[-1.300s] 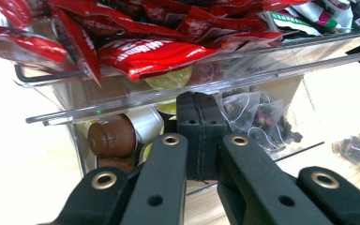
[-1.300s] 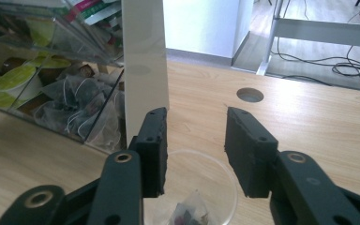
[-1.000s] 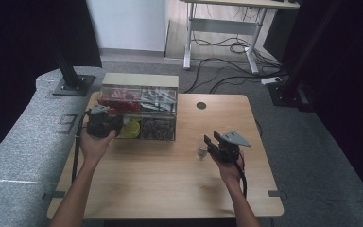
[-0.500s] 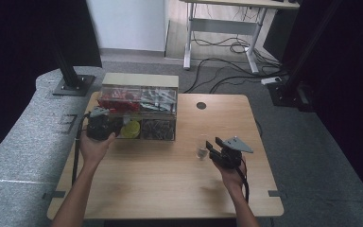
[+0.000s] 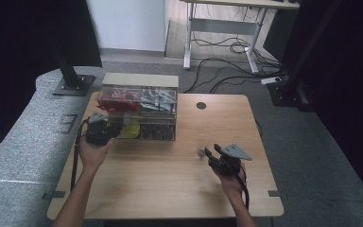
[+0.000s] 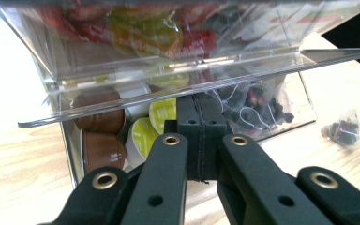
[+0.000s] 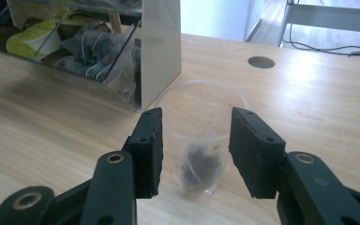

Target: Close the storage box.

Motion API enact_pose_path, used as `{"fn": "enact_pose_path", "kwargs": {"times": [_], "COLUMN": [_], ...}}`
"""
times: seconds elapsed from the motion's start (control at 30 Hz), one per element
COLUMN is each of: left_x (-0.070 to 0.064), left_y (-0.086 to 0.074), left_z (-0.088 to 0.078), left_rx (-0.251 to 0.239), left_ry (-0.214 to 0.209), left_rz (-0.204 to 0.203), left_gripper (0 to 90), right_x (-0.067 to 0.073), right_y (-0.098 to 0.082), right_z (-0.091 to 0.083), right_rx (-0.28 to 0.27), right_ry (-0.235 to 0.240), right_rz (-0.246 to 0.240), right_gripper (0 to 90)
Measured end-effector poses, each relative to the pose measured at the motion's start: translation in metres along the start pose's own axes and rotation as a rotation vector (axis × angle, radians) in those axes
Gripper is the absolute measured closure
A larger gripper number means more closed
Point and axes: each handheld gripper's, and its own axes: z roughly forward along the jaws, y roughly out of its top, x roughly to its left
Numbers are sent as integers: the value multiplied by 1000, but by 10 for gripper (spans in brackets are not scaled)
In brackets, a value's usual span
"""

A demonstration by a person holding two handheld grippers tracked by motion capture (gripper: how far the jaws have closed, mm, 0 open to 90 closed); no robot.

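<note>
Clear plastic cup [image 7: 200, 140], tea bag inside, stands on the worktop [image 5: 170, 184] between the half-open right claw [image 7: 196, 150], unpinched; best squeezed gently. Left claw [image 6: 199, 136], shut and empty, props the organiser's lid [image 6: 178, 91].

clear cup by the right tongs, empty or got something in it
Not empty. In the right gripper view the clear plastic cup stands upright on the table, and a tea bag with dark contents lies at its bottom.
</note>
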Motion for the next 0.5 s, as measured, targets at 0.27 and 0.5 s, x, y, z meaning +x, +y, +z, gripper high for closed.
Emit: {"fn": "enact_pose_path", "kwargs": {"times": [0.27,0.5], "left_x": [0,3], "left_y": [-11,-23], "left_z": [2,10], "left_rx": [3,26], "left_ry": [-11,-11], "left_rz": [1,-13], "left_gripper": [900,900], "right_x": [3,5], "right_y": [-11,-13], "right_z": [-4,-10], "right_rx": [9,-6], "right_ry": [11,11], "right_rz": [9,8], "right_gripper": [546,546]}}
